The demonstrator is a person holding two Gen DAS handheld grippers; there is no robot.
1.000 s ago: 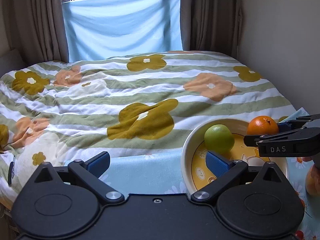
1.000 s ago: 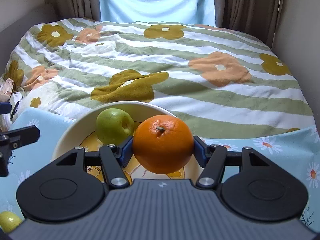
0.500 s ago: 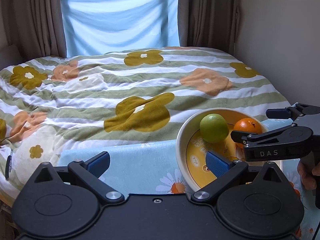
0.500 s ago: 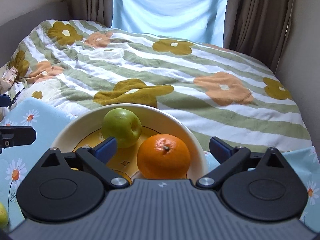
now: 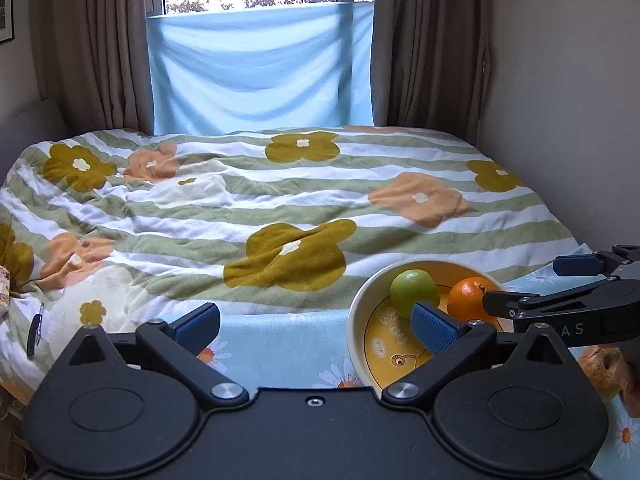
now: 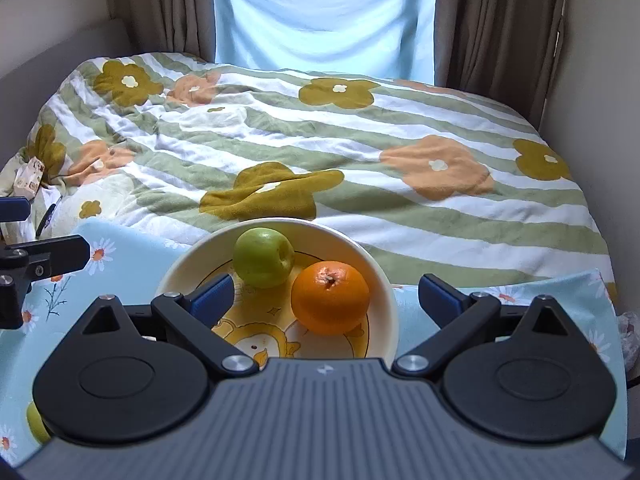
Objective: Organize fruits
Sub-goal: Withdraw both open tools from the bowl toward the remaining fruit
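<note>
Fruits in bowl (image 6: 384,280): one orange (image 6: 330,298), one green apple (image 6: 263,257).

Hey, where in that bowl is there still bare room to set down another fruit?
The bowl has bare floor on its near left side, over the cartoon print, in front of the green apple and left of the orange. The far right is crowded: the two fruits sit close together there. Both the left gripper and the right gripper are open and empty.
</note>
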